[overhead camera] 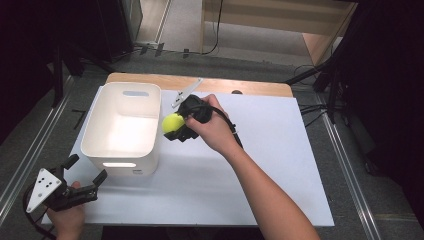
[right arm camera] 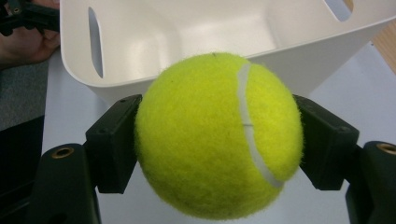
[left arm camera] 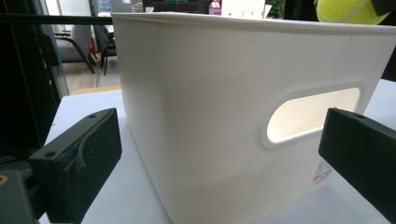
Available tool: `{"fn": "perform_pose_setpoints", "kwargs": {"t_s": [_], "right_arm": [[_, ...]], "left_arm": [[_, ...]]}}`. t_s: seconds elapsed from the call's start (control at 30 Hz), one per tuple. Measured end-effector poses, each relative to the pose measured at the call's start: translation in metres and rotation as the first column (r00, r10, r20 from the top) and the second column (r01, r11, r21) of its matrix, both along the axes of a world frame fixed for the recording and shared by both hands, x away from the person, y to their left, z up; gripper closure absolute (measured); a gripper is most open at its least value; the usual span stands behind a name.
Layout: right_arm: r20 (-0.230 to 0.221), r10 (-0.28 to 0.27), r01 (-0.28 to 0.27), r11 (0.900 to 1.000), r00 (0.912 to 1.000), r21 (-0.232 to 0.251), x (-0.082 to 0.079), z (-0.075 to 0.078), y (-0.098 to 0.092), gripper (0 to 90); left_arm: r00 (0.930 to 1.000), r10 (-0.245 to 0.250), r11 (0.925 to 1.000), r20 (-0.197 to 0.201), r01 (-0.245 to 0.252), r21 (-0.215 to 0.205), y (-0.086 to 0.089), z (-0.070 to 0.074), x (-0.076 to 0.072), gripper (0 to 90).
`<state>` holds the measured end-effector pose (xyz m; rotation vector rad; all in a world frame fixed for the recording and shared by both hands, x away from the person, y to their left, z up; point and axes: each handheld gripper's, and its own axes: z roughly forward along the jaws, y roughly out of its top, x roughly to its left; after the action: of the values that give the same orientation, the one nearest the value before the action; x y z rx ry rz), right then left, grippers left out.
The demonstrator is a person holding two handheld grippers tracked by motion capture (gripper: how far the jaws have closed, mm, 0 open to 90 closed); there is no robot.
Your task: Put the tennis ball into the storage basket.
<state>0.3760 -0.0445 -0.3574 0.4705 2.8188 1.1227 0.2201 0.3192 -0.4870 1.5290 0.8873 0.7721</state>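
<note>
- While the right claw [overhead camera: 175, 126] grips the tennis ball [overhead camera: 173, 122] between its two jaws, the ball hangs just beside the right rim of the white bin [overhead camera: 150, 125], above the table [overhead camera: 280, 165] and not yet over the opening.
- Seen from the right gripper view, the ball [right arm camera: 218, 135] is pinched at its widest part, a jaw on each side, with the bin [right arm camera: 187, 28] open and bare just ahead.
- To do this step well, I would carry the ball across the rim until it sits over the middle of the bin, and only then let the jaws part (a release at the edge could send it bouncing off the wall and across the table).
- A low drop seems wise, since a tennis ball rebounds easily from hard plastic.
- Down at the near left corner, the left claw [overhead camera: 85, 172] stands released, its jaws spread and apart from the bin's near wall [left arm camera: 210, 126], gripping nothing.
- That claw could close on the wall by the handle slot [left arm camera: 313, 114] to steady the bin, though this looks optional.
</note>
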Motion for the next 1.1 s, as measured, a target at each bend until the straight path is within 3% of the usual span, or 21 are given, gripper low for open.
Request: {"fn": "perform_pose_setpoints", "kwargs": {"t_s": [1.1], "right_arm": [[0.013, 0.035, -0.036, 0.998, 0.9993, 0.046, -0.003, 0.02, 0.026, 23.0]], "left_arm": [[1.0, 0.001, 1.0, -0.001, -0.001, 0.004, -0.001, 0.0, 0.0, 0.0]]}}
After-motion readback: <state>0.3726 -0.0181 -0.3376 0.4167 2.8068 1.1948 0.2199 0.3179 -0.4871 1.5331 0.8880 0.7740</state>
